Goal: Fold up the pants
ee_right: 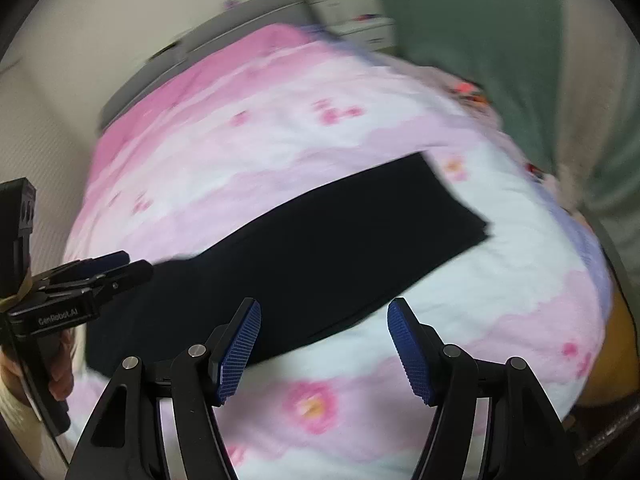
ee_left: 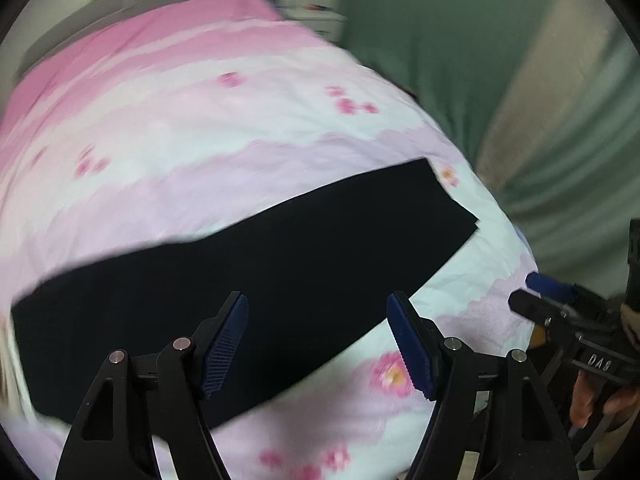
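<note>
Black pants [ee_left: 248,264] lie flat in a long band across a pink and white flowered bedspread [ee_left: 200,128]; the right wrist view shows the same pants [ee_right: 320,256]. My left gripper [ee_left: 318,340] hangs above the near edge of the pants, open, with nothing between its blue pads. My right gripper [ee_right: 324,344] is open too, above the near edge of the pants and the bedspread [ee_right: 280,140], and holds nothing. Each view catches the other gripper at its side edge: the right one [ee_left: 536,292] and the left one [ee_right: 120,268], both clear of the cloth.
A grey headboard [ee_right: 200,48] and pale wall stand behind the bed. Green and beige curtains [ee_left: 480,60] hang to the right. The bed's right edge drops off near an orange-brown patch [ee_right: 616,360]. A hand [ee_left: 592,400] grips the right tool.
</note>
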Motion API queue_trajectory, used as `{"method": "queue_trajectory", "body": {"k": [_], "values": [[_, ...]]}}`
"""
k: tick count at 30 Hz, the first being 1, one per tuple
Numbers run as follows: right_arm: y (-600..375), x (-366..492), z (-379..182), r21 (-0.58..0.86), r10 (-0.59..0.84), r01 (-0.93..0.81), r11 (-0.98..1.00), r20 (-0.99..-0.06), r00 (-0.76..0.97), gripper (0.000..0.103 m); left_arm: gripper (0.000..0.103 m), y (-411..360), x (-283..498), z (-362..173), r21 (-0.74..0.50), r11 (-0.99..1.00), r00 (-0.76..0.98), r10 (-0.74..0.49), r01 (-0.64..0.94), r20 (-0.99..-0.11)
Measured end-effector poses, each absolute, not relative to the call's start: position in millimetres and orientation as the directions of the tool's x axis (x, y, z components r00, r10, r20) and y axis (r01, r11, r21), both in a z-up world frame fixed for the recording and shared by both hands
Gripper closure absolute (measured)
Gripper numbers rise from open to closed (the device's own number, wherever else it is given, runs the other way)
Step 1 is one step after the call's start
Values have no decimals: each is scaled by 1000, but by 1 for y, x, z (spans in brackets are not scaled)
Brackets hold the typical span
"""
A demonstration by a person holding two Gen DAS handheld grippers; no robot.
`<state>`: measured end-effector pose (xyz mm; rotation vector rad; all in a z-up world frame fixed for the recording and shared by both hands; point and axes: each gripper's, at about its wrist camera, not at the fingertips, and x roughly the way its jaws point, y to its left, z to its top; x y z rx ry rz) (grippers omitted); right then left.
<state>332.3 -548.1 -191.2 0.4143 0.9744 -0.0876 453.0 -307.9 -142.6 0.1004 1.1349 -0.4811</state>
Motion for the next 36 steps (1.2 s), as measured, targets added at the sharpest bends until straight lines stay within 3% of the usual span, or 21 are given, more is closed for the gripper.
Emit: {"method": "queue_trajectory", "body": {"k": [8, 18, 27, 36], "values": [[-439, 327, -175, 321, 292, -30, 947, -812, 506, 36, 24, -168, 381, -131, -169, 982, 424, -191, 88, -885], [-306, 323, -182, 287, 352, -208, 935, -822, 447, 36, 20, 10, 328, -151, -173, 961, 445, -60, -218, -894], [-212, 316, -222, 296, 267, 13, 955, -877, 399, 36, 18, 149, 347, -201, -207, 949, 371, -108, -239, -922], [-155, 317, -274, 234, 179, 123, 965, -920, 348, 36, 17, 198, 398, -275, -299, 919, 312, -214, -257, -926]]}}
